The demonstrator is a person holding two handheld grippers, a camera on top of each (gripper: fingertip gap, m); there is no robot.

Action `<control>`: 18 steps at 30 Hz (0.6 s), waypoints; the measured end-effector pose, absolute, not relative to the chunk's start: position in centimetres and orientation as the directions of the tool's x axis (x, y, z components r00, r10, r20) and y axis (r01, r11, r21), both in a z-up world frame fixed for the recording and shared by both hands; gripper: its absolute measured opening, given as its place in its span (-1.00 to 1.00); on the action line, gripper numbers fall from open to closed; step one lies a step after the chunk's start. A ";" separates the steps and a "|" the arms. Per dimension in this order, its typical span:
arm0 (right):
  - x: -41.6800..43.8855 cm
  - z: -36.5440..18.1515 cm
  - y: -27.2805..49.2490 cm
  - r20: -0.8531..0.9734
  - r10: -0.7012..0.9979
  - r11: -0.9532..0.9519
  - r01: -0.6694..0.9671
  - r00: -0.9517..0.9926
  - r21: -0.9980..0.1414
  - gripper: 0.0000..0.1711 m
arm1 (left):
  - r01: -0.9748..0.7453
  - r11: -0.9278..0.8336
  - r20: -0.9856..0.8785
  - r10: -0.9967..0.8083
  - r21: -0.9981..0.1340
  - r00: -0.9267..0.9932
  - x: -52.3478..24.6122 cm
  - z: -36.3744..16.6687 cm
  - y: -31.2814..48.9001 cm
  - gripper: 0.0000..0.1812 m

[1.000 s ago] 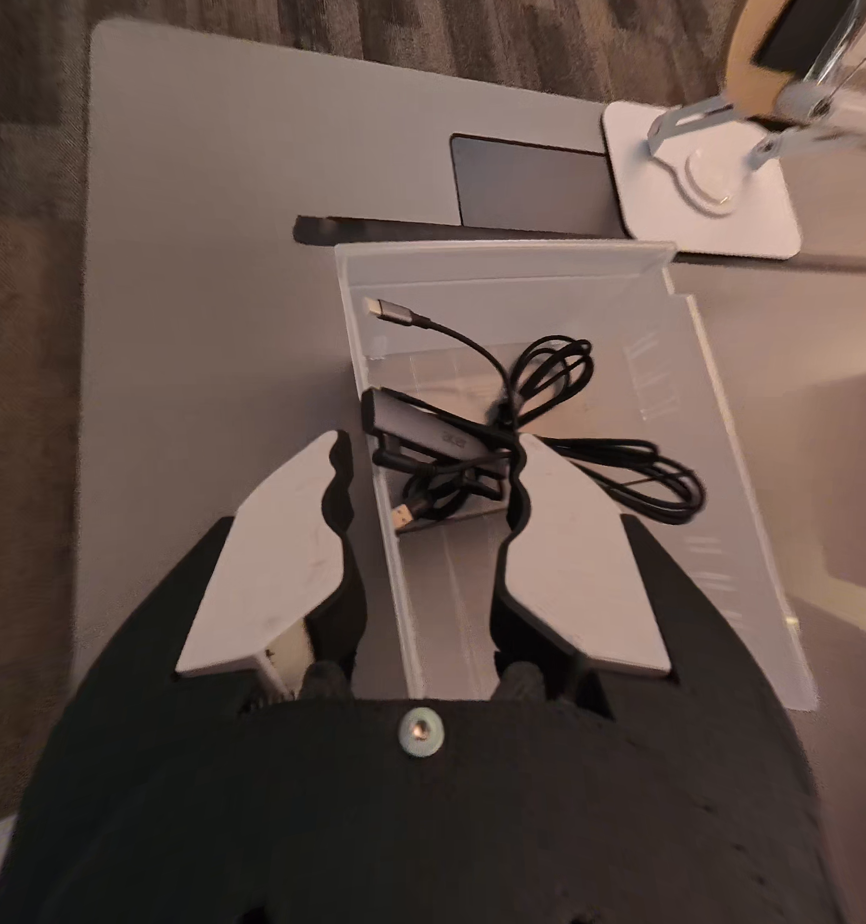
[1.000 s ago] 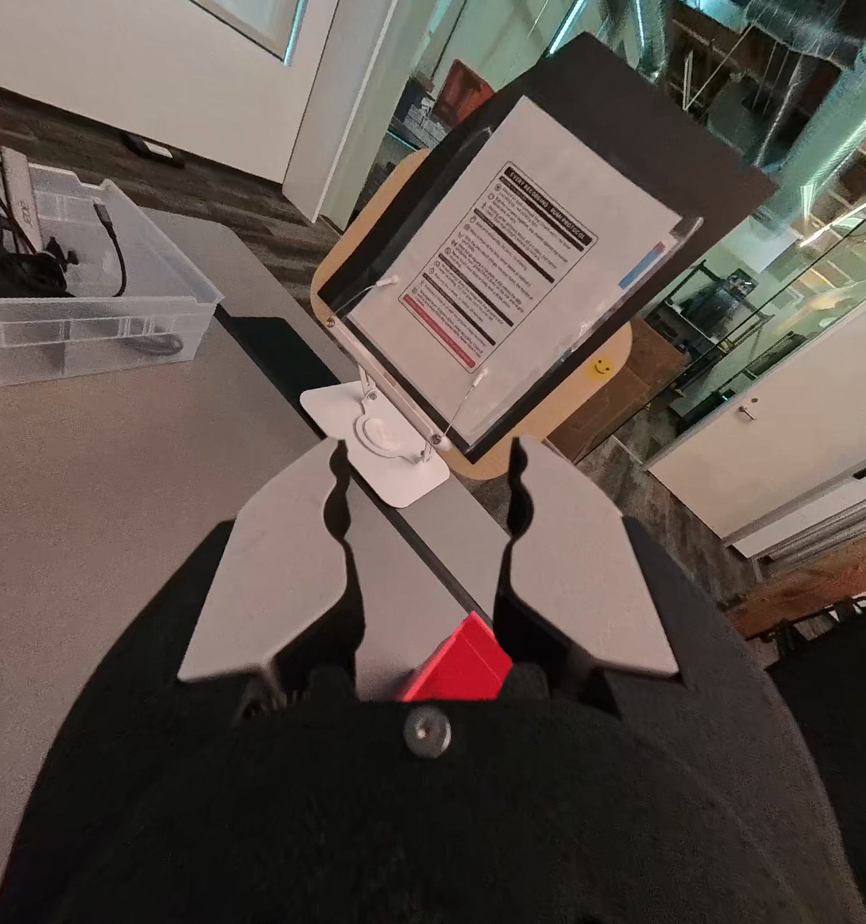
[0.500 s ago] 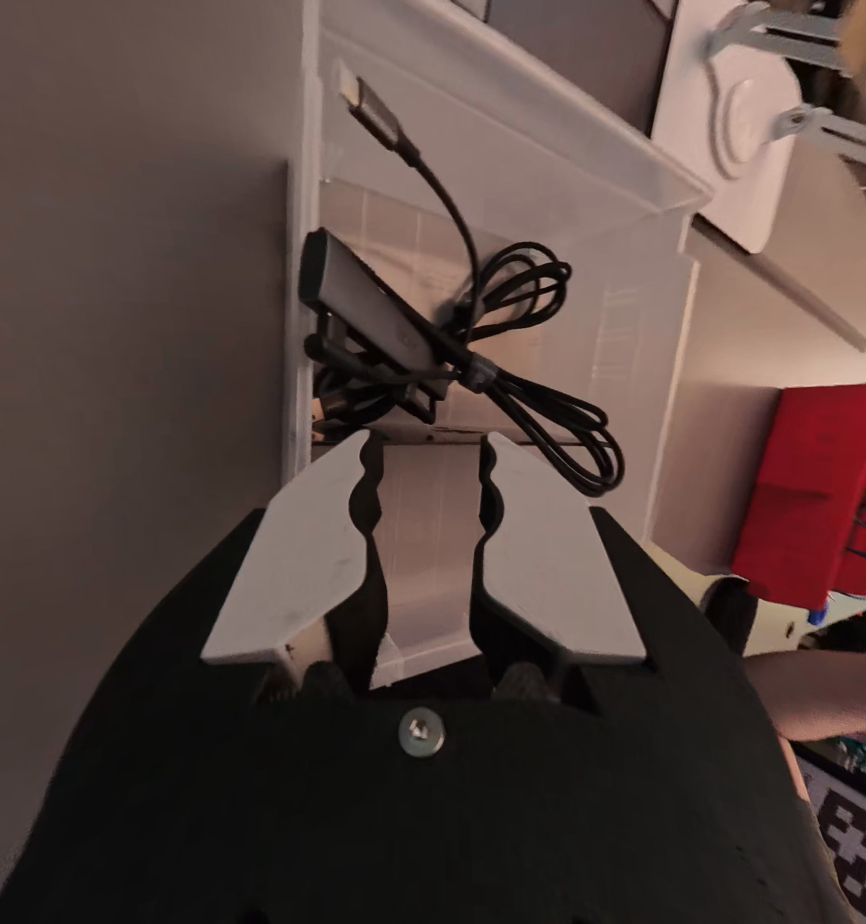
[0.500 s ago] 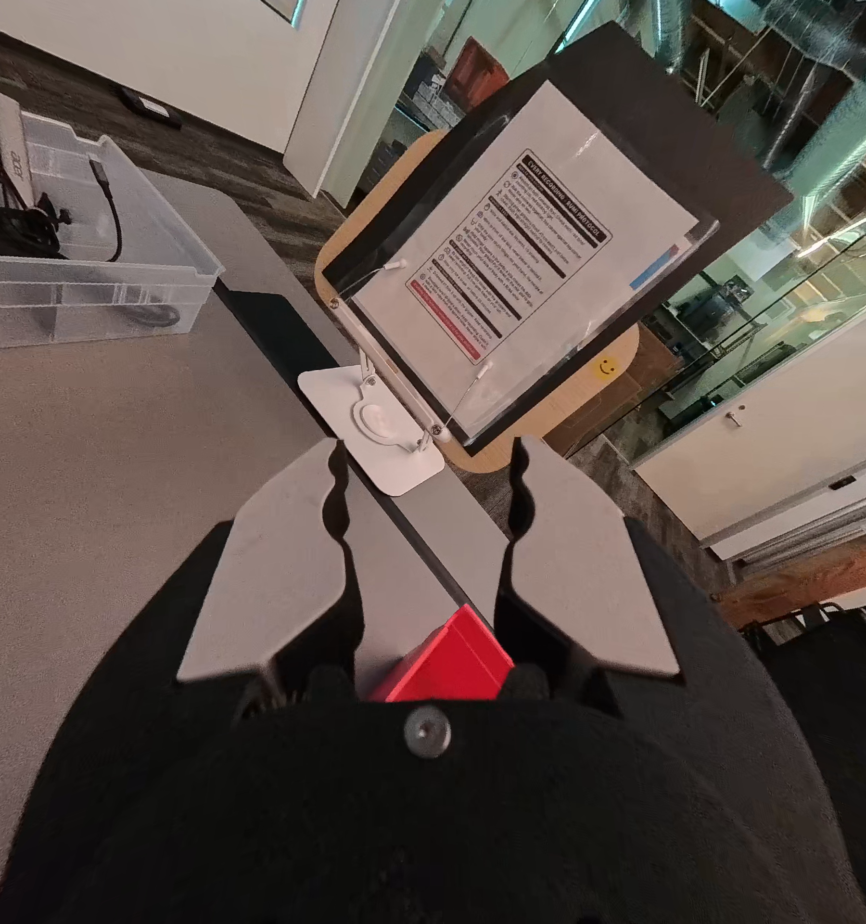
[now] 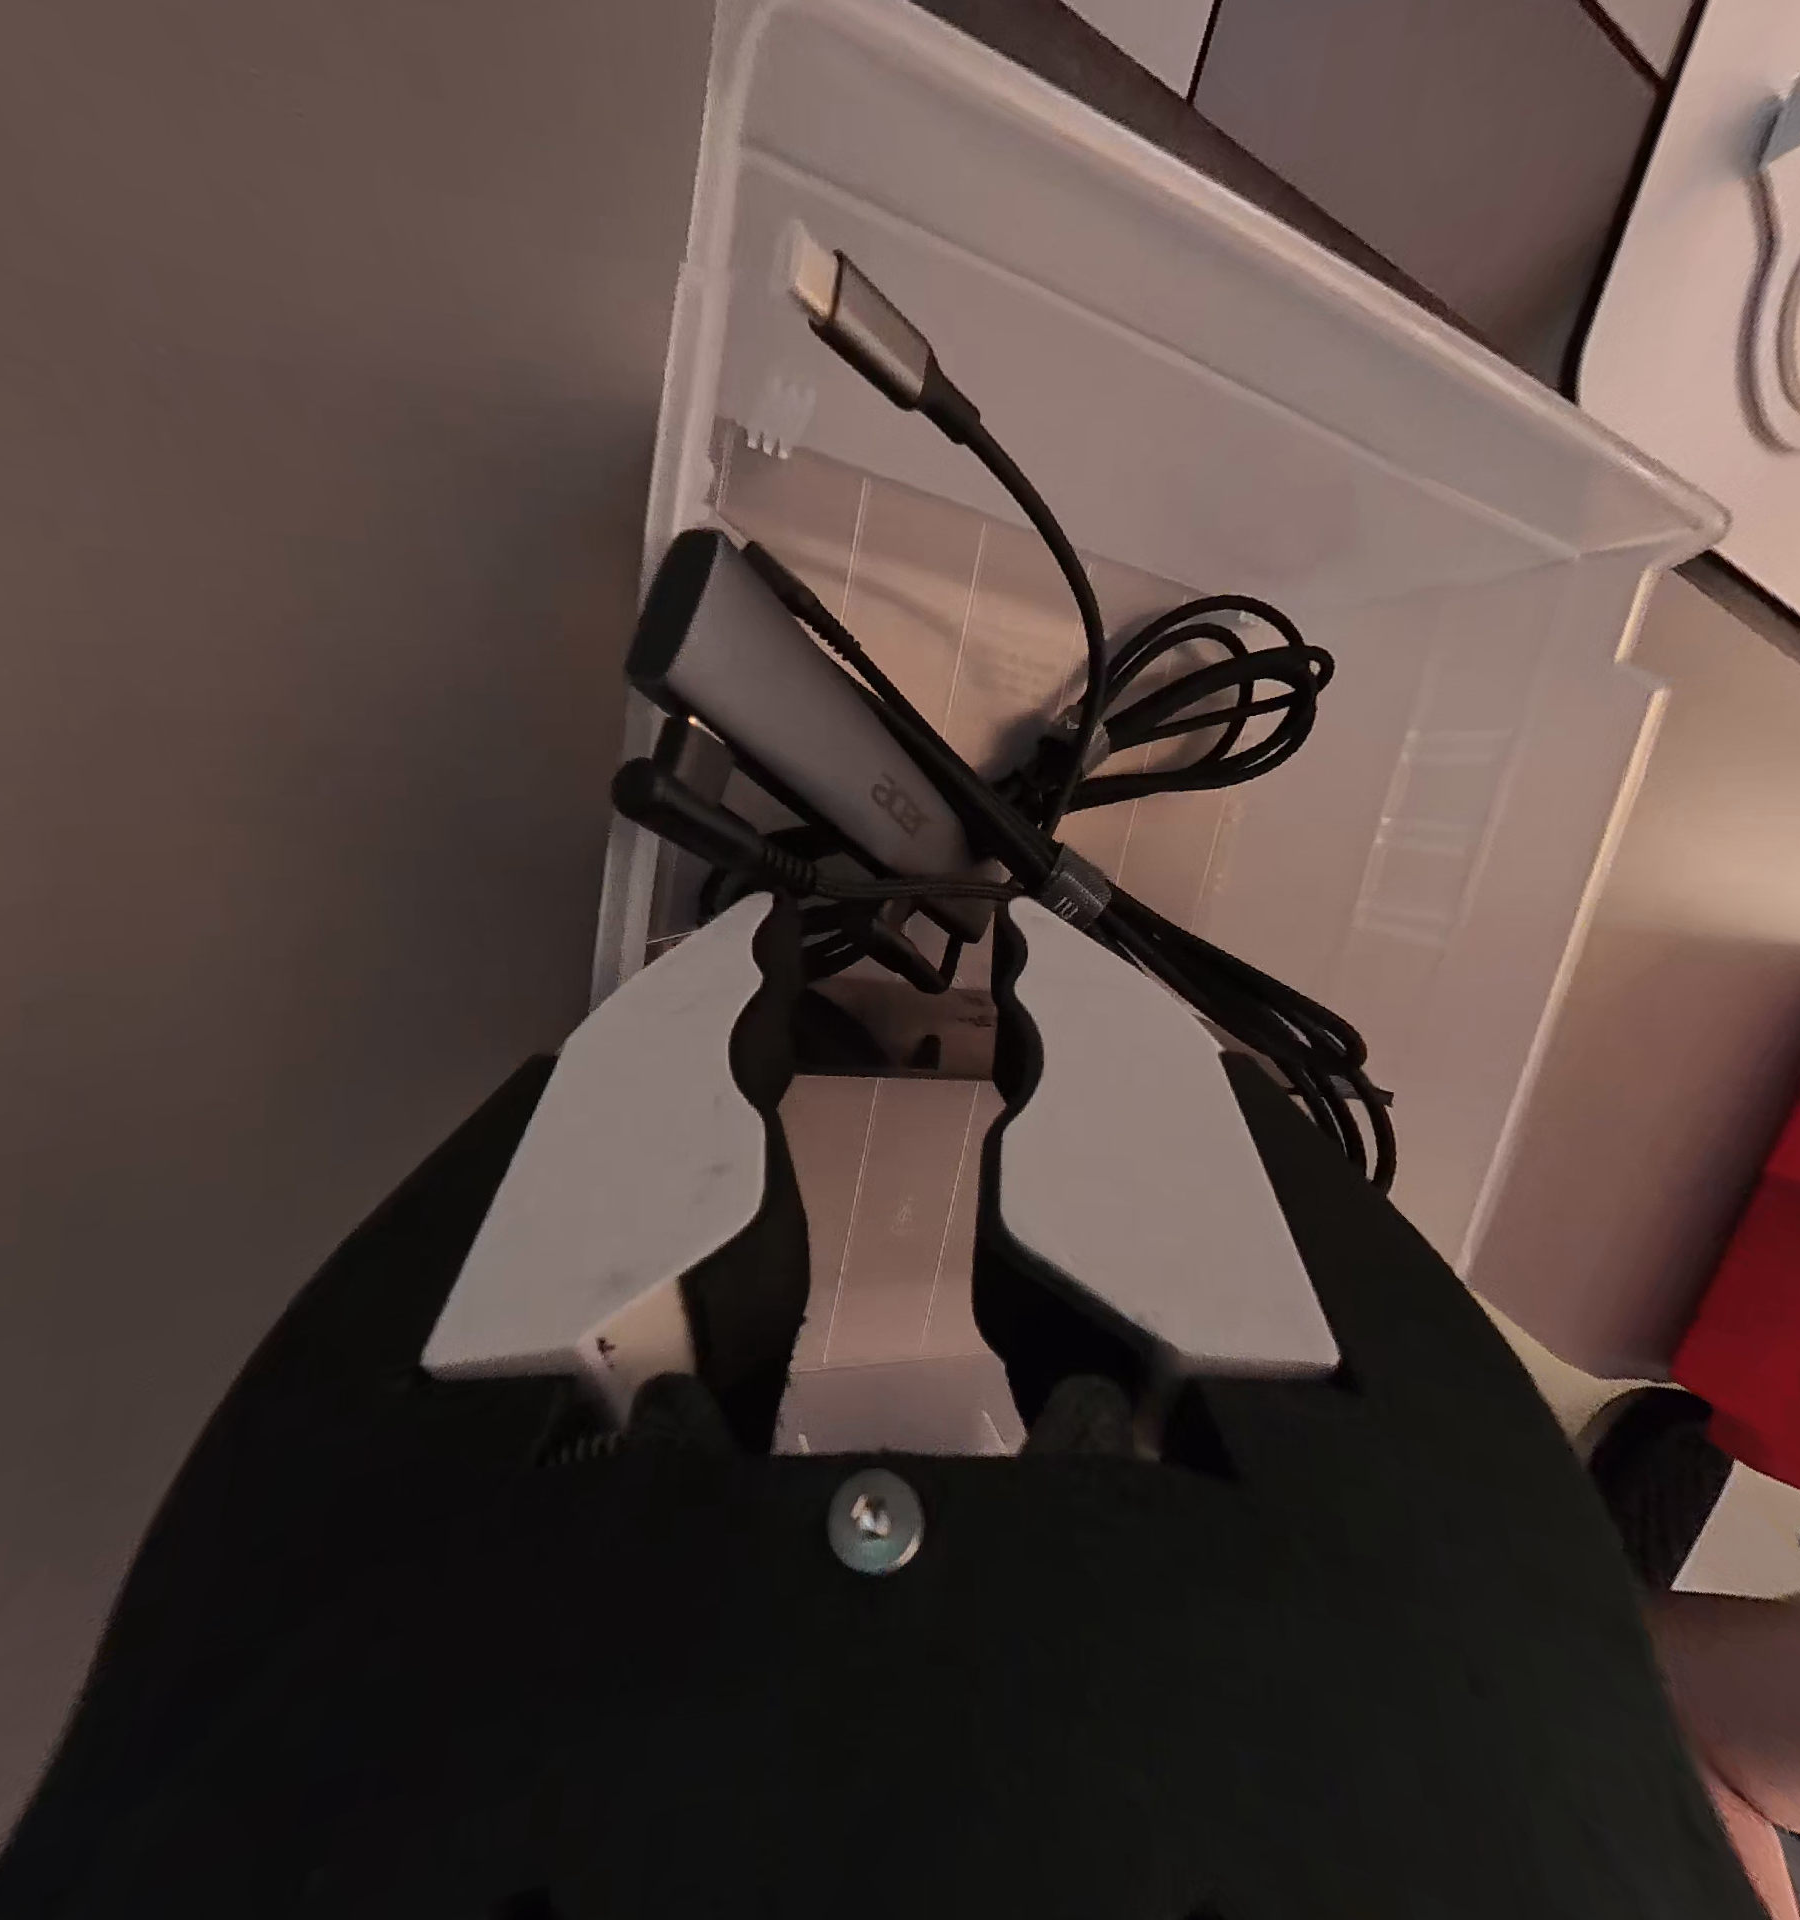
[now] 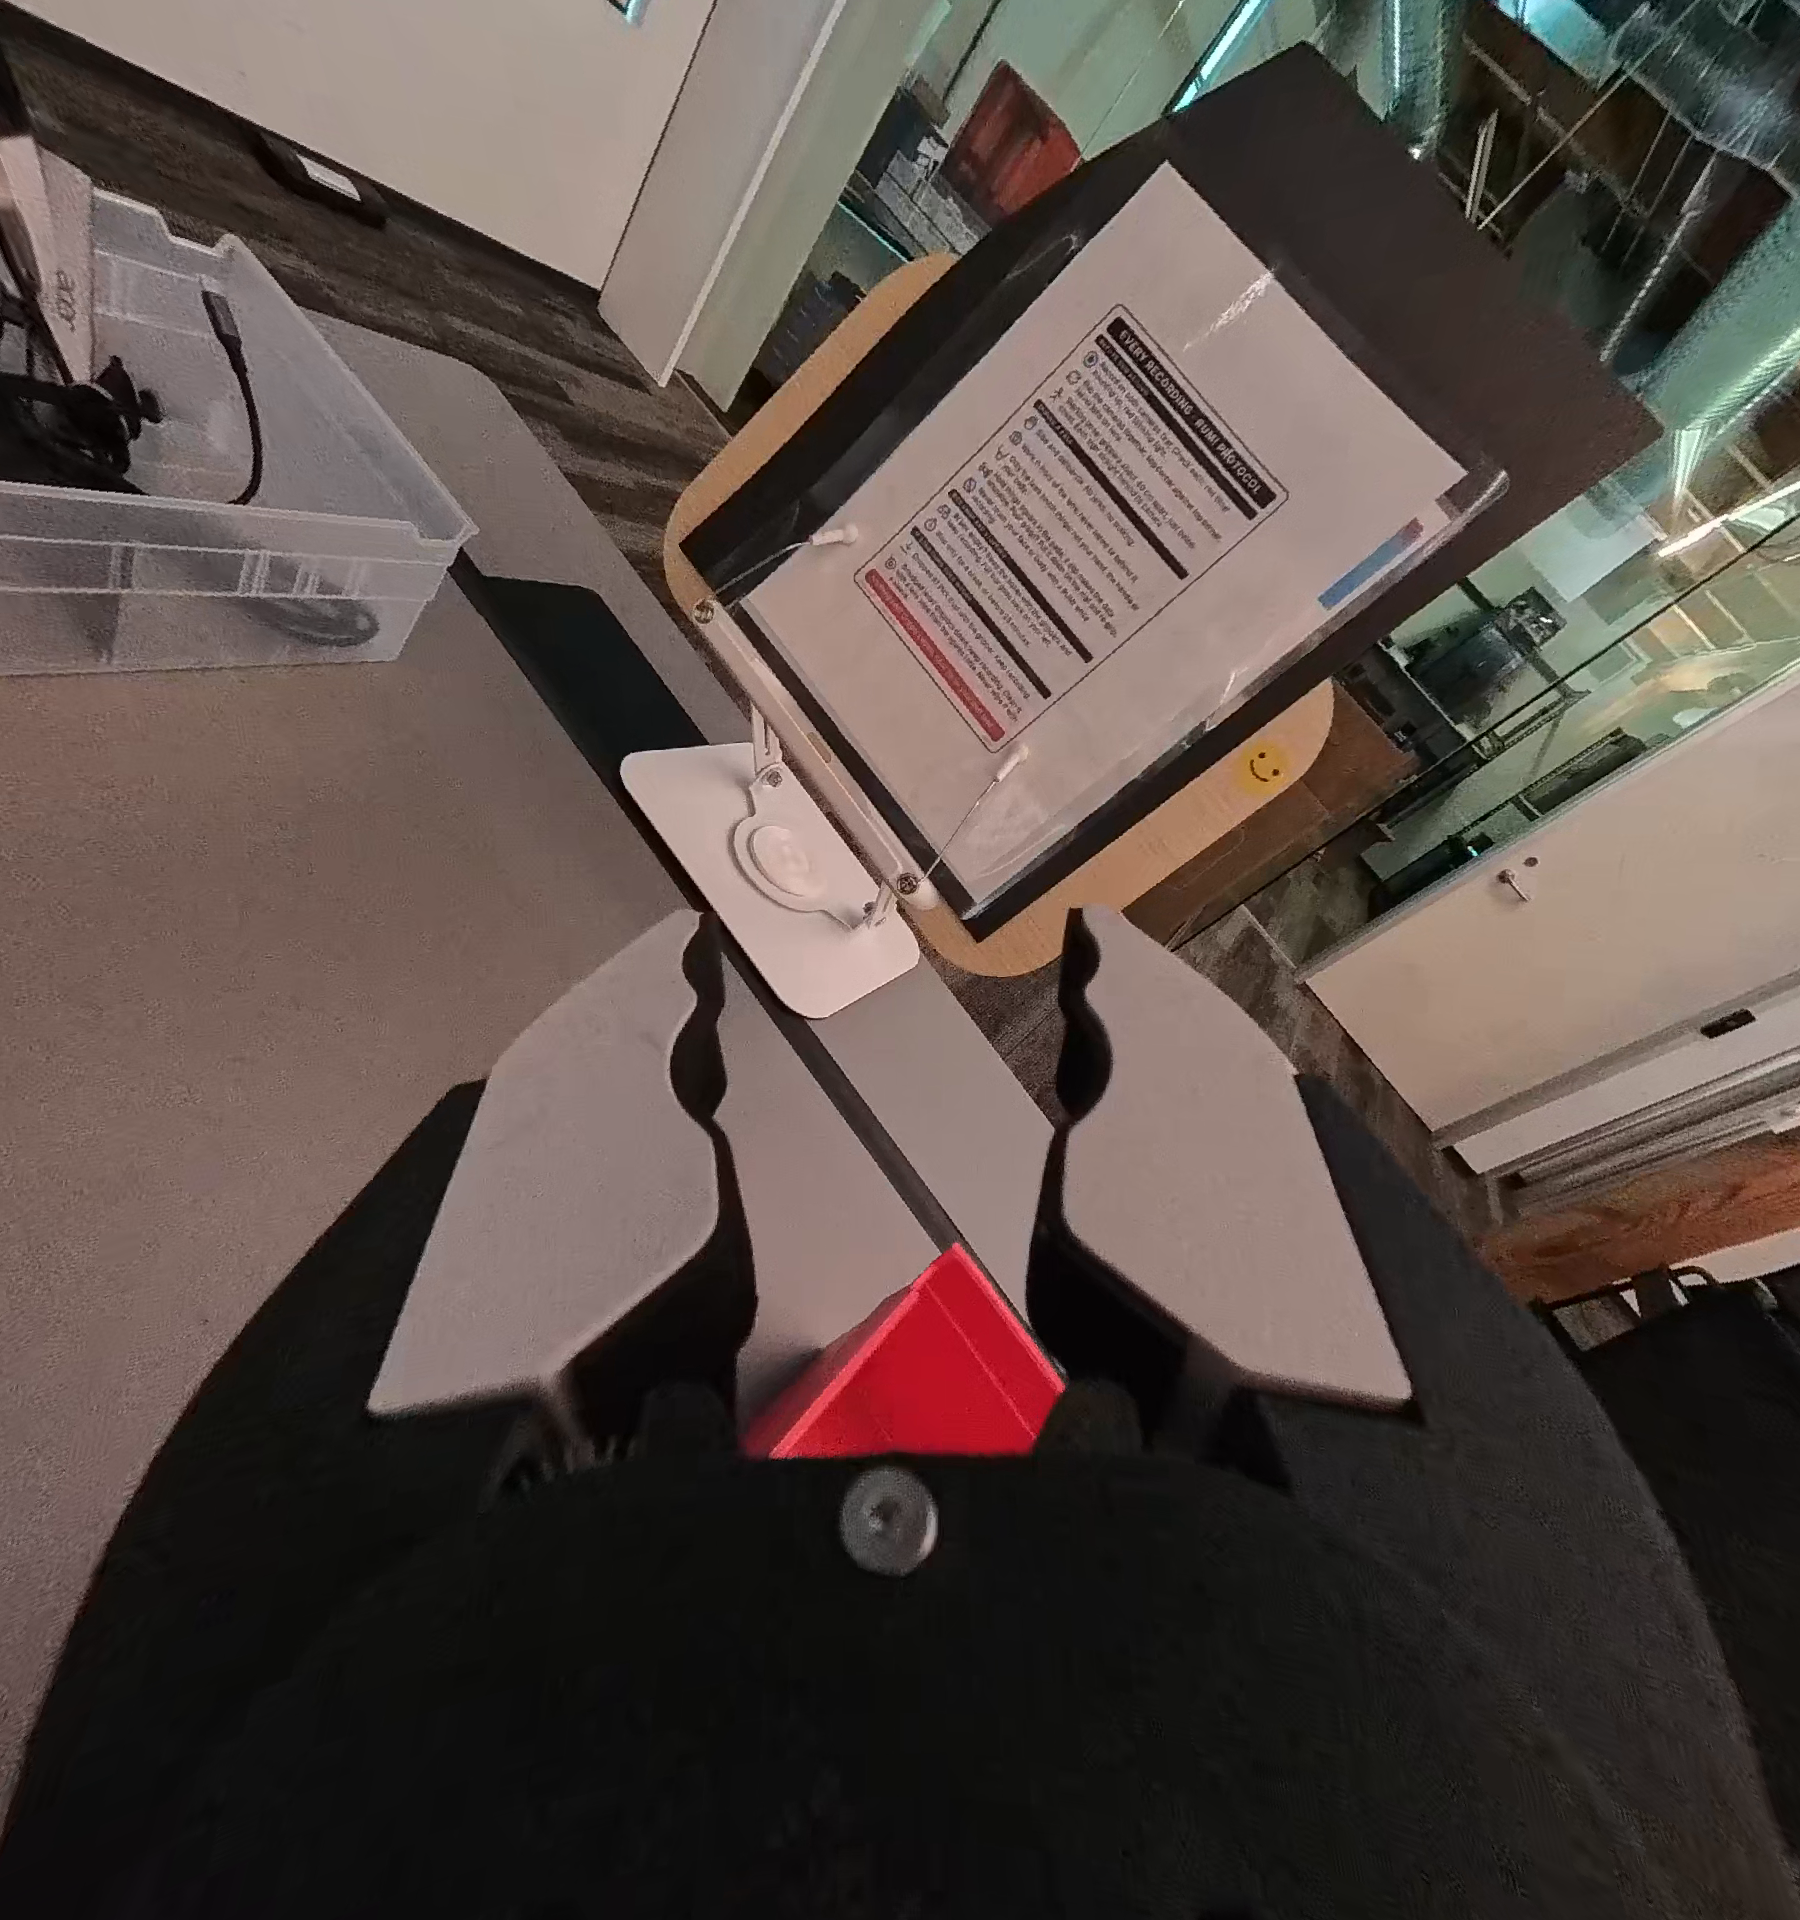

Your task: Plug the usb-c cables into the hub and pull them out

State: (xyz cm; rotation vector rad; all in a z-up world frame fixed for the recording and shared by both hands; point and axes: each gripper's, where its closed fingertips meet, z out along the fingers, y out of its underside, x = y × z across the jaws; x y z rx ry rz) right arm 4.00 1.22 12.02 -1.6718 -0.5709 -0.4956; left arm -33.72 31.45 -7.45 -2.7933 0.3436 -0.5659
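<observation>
Right, my hub [image 5: 802, 727], a grey slim bar, sits inside the clear plastic bin [image 5: 1291, 436], leaning on the bin's left wall with one end raised. Black usb-c cables [image 5: 1218, 717] tangle around and under it, loops lying on the bin floor to the right. One cable end with a grey usb-c plug [image 5: 860, 312] sticks up toward the far wall of the bin, not plugged into anything I can see. Whether any cable is seated in the hub I cannot tell, the near end is hidden in the tangle.

My left gripper [image 5: 891, 925] is over the near part of the bin, jaws partly apart, tips just at the near end of the hub and the crossing cables, gripping nothing. Contact with the cables: cannot tell.

My right gripper [image 6: 885, 935] is well away from the bin, jaws wide and empty, over the grey table [image 6: 200, 935]. Between its fingers lower down shows a red box [image 6: 906, 1371]. Ahead stands a white stand [image 6: 782, 873] holding a printed sheet [image 6: 1072, 582] on a dark board. The bin shows far left in the right wrist view.
</observation>
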 end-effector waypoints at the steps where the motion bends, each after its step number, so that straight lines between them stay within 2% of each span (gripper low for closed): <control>1: 4.0 12.0 1.2 0.614 0.097 -0.141 0.621 0.783 -0.771 -0.26 | -0.182 -0.937 0.339 -0.282 -0.297 0.897 -33.6 -7.7 31.3 -0.62; 5: 4.0 11.8 1.3 0.622 0.103 -0.143 0.630 0.776 -0.763 -0.26 | -0.202 -0.943 0.334 -0.286 -0.265 0.898 -33.0 -8.7 31.1 -0.63; 12: 3.6 10.9 1.8 0.658 0.120 -0.167 0.668 0.743 -0.725 -0.26 | -0.186 -0.915 0.352 -0.316 -0.358 0.881 -31.6 -9.0 33.2 -0.70; 15: 3.5 10.6 2.0 0.667 0.130 -0.164 0.679 0.734 -0.716 -0.26 | -0.183 -0.903 0.363 -0.333 -0.389 0.870 -31.0 -9.2 33.7 -0.67; 18: 3.1 10.2 2.2 0.680 0.144 -0.168 0.695 0.719 -0.699 -0.27 | -0.219 -0.884 0.321 -0.367 -0.414 0.873 -30.7 -9.6 34.2 -0.68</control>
